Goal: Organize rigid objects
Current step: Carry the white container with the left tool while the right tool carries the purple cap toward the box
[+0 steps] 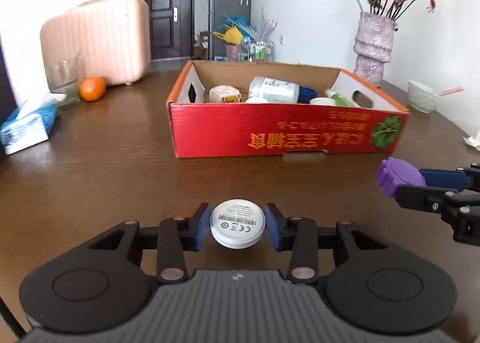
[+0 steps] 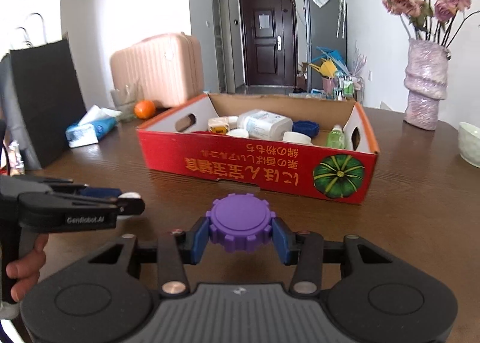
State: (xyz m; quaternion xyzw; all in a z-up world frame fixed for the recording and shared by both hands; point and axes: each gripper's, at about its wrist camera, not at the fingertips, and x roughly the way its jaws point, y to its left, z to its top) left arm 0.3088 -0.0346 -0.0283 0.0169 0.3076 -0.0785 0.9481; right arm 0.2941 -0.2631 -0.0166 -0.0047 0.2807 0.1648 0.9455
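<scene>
My left gripper (image 1: 237, 224) is shut on a small round white puck (image 1: 237, 225), label side up, held above the brown table (image 1: 120, 169). My right gripper (image 2: 243, 230) is shut on a purple notched lid (image 2: 243, 224). Each gripper shows in the other's view: the right gripper (image 1: 399, 184) with the purple lid (image 1: 397, 176) at the right edge, the left gripper (image 2: 130, 200) with the white puck (image 2: 130, 195) at the left. Ahead stands an open red cardboard box (image 1: 288, 133) (image 2: 255, 160) holding bottles, jars and a blue cap.
On the table's left lie a tissue pack (image 1: 27, 124) and an orange (image 1: 92, 88) before a pink suitcase (image 1: 96, 43). A purple vase of flowers (image 1: 373, 46) and a pale bowl (image 1: 421, 100) stand at the right. A black paper bag (image 2: 45, 97) stands far left.
</scene>
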